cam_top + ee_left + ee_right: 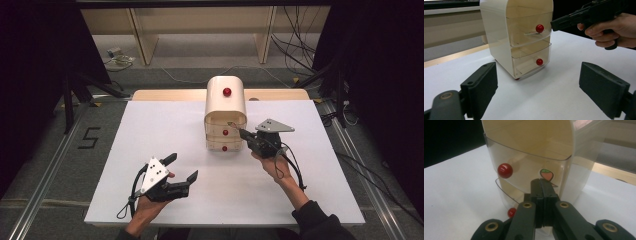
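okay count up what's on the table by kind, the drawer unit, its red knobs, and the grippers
Drawer unit: 1
Red knobs: 3
Grippers: 2, the left gripper and the right gripper
Total: 6

Shut right gripper meets drawer cabinet.

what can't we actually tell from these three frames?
- Whether the right hand-held gripper touches the drawer unit: right gripper view, its shut jaws cover the contact spot.
- Full shape of the small orange-and-green item in the drawer: same view, jaw tips hide its lower edge.
- Bottom drawer contents: left gripper view, too hazy through the plastic.
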A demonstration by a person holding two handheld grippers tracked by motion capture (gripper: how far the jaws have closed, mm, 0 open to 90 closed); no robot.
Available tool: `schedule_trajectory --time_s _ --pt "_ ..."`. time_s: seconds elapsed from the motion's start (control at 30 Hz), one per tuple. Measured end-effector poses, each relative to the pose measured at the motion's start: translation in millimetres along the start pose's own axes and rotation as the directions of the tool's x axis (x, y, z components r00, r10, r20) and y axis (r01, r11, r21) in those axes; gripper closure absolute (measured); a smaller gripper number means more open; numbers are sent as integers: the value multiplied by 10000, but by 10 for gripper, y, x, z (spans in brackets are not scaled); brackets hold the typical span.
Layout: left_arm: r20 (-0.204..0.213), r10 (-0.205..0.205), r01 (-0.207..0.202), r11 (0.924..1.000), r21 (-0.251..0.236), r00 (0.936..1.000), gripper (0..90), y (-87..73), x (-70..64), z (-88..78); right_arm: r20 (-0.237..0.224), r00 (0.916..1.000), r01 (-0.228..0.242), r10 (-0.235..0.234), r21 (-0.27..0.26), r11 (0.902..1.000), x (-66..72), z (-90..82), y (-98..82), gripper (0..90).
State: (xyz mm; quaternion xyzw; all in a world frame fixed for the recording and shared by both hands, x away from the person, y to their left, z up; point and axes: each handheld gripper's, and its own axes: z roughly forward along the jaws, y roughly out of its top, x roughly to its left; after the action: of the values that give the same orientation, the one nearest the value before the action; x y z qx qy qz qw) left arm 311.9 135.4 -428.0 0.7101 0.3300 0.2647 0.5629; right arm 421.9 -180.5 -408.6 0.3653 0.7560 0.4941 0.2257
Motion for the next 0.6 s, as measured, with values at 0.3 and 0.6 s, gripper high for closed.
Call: schedule_trajectory --time_s 0.3,0.6 --pt "9 26 -26 10000 28 10000 147 0 -2 -2 -271 9996 44 -47 -115 9999 25 -132 17 858" --pt "11 -5 5 10000 5 10000 147 1 -3 -1 -736 9972 -159 138 -281 9995 54 -217 21 634"
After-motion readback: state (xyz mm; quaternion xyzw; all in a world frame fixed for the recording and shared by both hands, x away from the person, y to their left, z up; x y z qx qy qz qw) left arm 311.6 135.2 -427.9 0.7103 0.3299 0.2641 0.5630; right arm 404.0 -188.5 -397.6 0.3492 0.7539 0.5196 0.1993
